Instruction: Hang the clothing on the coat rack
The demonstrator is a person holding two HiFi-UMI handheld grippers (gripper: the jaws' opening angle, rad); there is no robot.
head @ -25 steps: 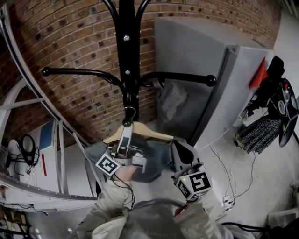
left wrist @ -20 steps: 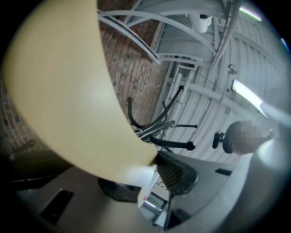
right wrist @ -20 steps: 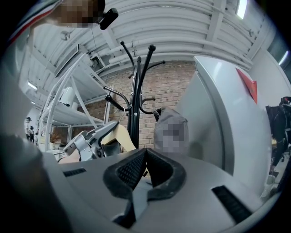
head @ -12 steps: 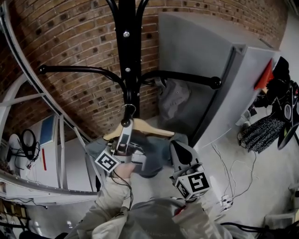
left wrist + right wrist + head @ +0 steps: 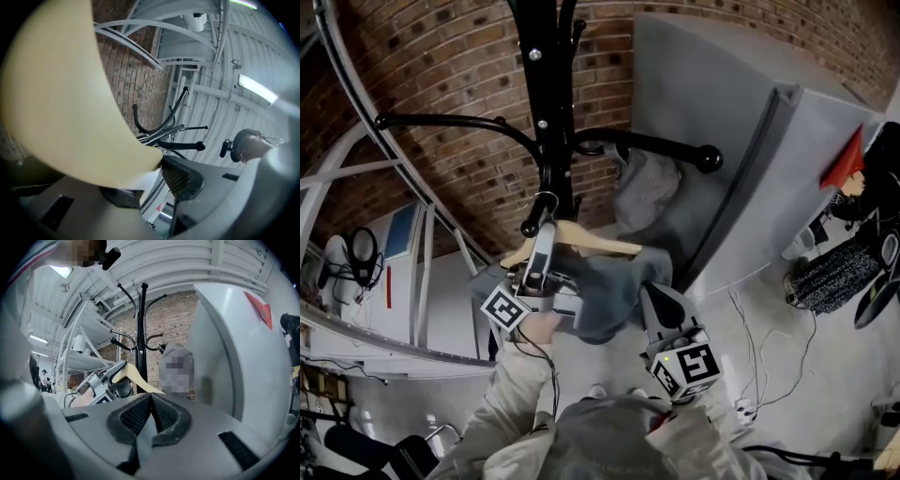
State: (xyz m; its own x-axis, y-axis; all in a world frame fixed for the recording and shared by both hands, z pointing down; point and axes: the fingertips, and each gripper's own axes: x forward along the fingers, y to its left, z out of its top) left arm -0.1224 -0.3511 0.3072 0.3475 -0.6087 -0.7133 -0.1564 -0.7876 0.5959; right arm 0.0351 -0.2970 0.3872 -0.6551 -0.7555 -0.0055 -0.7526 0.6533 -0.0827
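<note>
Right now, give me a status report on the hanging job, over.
Left gripper shut on wooden hanger. Right gripper pinching the blue garment. Hanger hook by coat rack post, not seen seated. Grey cloth hangs on one rack arm.

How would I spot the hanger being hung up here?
Find the tall black metal coat rack against the brick wall. Just in front of its pole is a pale curved wooden hanger carrying a blue-grey garment. It is the only wooden thing there.

No lettering seems legible on anything here
</note>
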